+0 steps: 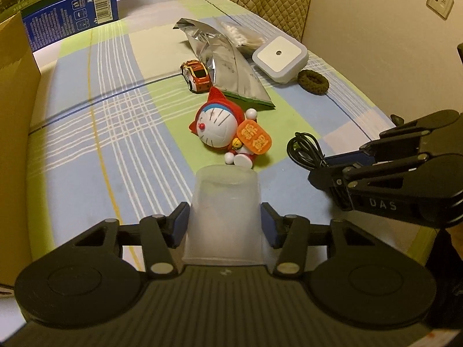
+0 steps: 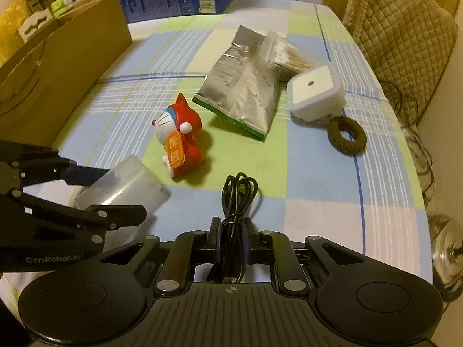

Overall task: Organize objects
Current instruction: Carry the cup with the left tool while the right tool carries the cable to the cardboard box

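The left gripper clamps a clear plastic cup between its blue pads, base pointing forward, over a table covered in a blue, green and white checked cloth. The right gripper is closed on a coiled black cable, its loops sticking out ahead of the fingers.

Seen from the left wrist camera, a red-and-white cat figure with an orange sign lies just past the cup at 12 o'clock, directly in the forward path. Beyond it, a toy car sits beside a silver foil bag, with a packet of cotton swabs behind the bag. At 1 o'clock stand a white square box and, touching its near corner, a brown hair tie.

A cardboard box walls off the 9 o'clock side, and a blue milk carton stands at 11 o'clock. Open cloth lies between the cardboard box and the figure. The table's right edge runs near the hair tie; a quilted chair back and a cream wall with a socket lie beyond it.
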Demonstrator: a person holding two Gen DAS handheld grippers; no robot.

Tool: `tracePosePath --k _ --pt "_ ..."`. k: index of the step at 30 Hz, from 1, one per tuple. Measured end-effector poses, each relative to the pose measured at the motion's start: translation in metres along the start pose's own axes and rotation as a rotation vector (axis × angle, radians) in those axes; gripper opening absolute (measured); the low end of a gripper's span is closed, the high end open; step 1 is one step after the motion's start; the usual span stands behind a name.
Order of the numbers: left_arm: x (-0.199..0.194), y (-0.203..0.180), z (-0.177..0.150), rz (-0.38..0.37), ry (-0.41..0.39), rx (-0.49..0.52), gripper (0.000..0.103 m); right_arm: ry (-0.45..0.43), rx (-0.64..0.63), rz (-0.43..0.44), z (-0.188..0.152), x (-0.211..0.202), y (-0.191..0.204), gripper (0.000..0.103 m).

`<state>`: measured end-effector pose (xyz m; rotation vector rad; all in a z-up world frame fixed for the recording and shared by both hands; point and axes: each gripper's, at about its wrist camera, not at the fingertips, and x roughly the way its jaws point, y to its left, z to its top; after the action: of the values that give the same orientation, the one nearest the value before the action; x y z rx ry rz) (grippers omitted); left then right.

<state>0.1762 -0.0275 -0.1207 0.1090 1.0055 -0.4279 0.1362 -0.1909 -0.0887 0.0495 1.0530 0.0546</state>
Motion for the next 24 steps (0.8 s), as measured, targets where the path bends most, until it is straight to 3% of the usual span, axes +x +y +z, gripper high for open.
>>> tracePosePath --k 7,13,24 --pt "-0.017 -0.002 -0.008 0.039 -0.003 -0.033 0.047 -0.024 0.083 0.024 -0.009 -0.02 -0.003 0.011" --pt "-0.055 -0.003 -0.008 0.059 -0.041 -0.077 0.047 -0.086 0.113 0.055 -0.004 -0.055 0.008 0.011" --pt "-0.136 0.013 -0.009 0.137 -0.143 -0.115 0.047 -0.195 0.055 0.134 0.017 -0.114 0.058 0.011"
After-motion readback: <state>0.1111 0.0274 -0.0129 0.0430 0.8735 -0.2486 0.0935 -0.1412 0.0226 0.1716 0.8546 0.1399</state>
